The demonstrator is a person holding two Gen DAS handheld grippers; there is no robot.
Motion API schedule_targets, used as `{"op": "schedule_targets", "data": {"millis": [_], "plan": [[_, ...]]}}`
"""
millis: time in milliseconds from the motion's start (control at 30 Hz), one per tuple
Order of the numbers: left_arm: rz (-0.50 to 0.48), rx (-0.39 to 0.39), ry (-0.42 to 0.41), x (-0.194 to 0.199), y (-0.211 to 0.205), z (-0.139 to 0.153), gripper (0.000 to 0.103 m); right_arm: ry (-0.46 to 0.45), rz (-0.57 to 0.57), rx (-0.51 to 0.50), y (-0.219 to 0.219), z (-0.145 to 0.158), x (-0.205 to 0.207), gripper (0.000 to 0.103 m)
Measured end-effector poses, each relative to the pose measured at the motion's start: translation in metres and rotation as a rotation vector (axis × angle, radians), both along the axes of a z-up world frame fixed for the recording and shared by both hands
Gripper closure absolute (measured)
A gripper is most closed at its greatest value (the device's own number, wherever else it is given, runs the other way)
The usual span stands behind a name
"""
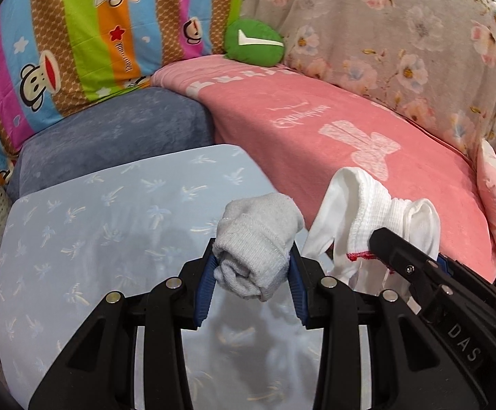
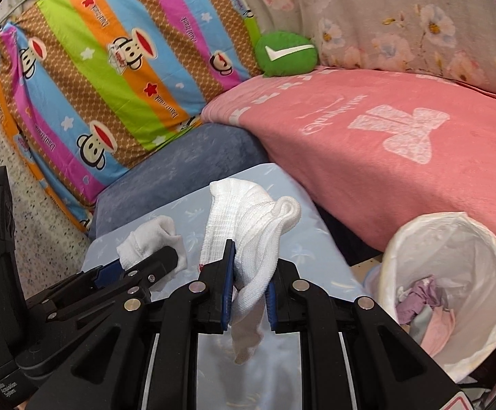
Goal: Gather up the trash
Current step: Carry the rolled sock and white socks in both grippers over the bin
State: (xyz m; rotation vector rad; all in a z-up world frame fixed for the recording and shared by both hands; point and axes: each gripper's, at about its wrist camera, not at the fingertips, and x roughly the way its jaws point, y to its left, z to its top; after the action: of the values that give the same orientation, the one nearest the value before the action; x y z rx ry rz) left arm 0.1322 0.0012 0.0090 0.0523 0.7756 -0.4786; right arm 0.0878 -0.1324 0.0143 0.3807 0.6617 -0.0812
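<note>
In the left wrist view my left gripper [image 1: 253,256] is shut on a rolled grey sock [image 1: 258,235], pinched between its blue pads [image 1: 205,283]. To its right, my right gripper [image 1: 384,239] grips a white sock [image 1: 367,198] with a red-stitched edge. The right wrist view shows the right gripper [image 2: 251,266] shut on that white sock [image 2: 244,212], which droops below the jaws. The left gripper [image 2: 166,259] appears at the left with its sock [image 2: 149,235]. Both are held above a light blue patterned board [image 1: 94,222]. A bin [image 2: 486,273] lined with a white bag stands at lower right.
The bin holds several crumpled cloth pieces [image 2: 425,300]. A pink blanket [image 1: 333,119] covers the bed behind, with a green round cushion [image 1: 254,42], striped monkey-print bedding [image 1: 77,34] and floral fabric [image 1: 401,34]. A blue-grey cushion [image 1: 118,136] lies under the board. Speckled floor [image 2: 15,177] is at left.
</note>
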Motion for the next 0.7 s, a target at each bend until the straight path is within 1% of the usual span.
{"op": "schedule_targets", "data": {"millis": [200,700], "plan": [[-0.050,0.014,-0.022,-0.021,-0.025,0.008,0.066,-0.032,-0.054,0.013,-0.034,0.011,-0.036,0.087],[-0.165,0.045,-0.060,-0.064,-0.085,0.019,0.066,-0.081,-0.160,0.034,-0.093,0.023,-0.094,0.087]]}}
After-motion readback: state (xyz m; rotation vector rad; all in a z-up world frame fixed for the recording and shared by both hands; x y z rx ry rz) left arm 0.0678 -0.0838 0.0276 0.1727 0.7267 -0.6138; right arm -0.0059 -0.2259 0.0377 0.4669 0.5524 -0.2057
